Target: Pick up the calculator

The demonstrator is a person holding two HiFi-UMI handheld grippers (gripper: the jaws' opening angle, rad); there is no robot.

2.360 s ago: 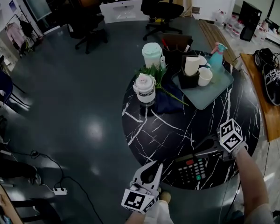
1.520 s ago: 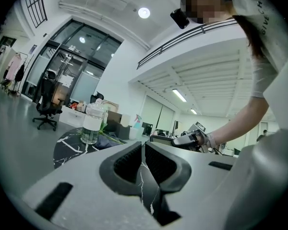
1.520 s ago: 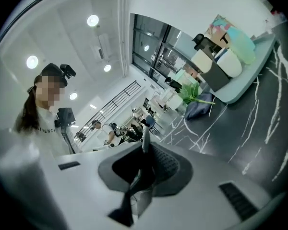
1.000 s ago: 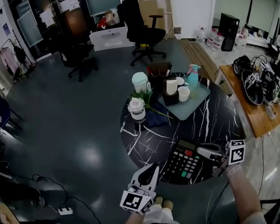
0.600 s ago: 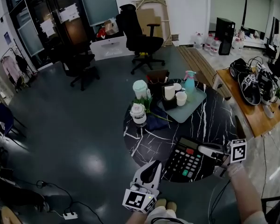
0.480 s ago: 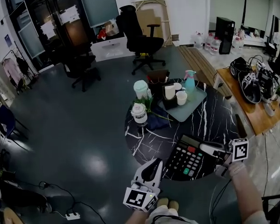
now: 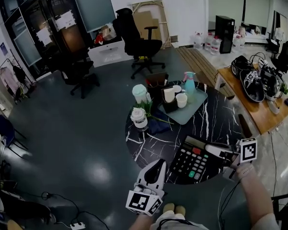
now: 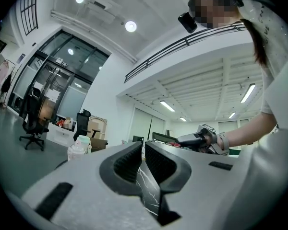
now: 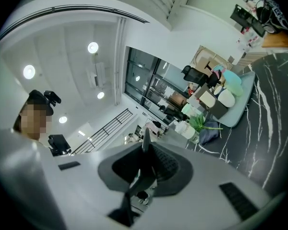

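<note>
The black calculator (image 7: 196, 160) with a red key hangs tilted over the front edge of the round black marble table (image 7: 211, 123). My right gripper (image 7: 217, 150) is shut on its right end, the marker cube towards the person. In the right gripper view the calculator (image 9: 145, 137) shows edge-on as a thin dark blade clamped in my right gripper (image 9: 146, 163). My left gripper (image 7: 155, 170) floats to the left of the calculator, off the table's front edge, apart from it. In the left gripper view my left gripper (image 8: 143, 158) is shut with nothing held.
At the table's far side stands a pale tray (image 7: 198, 110) with cups and a teal spray bottle (image 7: 189, 84). To its left are a white bottle (image 7: 138, 119), a lidded cup (image 7: 139, 93), green leaves and a dark blue cloth (image 7: 158, 126). Office chairs stand behind; a wooden bench (image 7: 259, 111) is at right.
Both grippers have risen. The calculator came up off the table's front edge with the right gripper, which stays shut on it. The left gripper stays shut.
</note>
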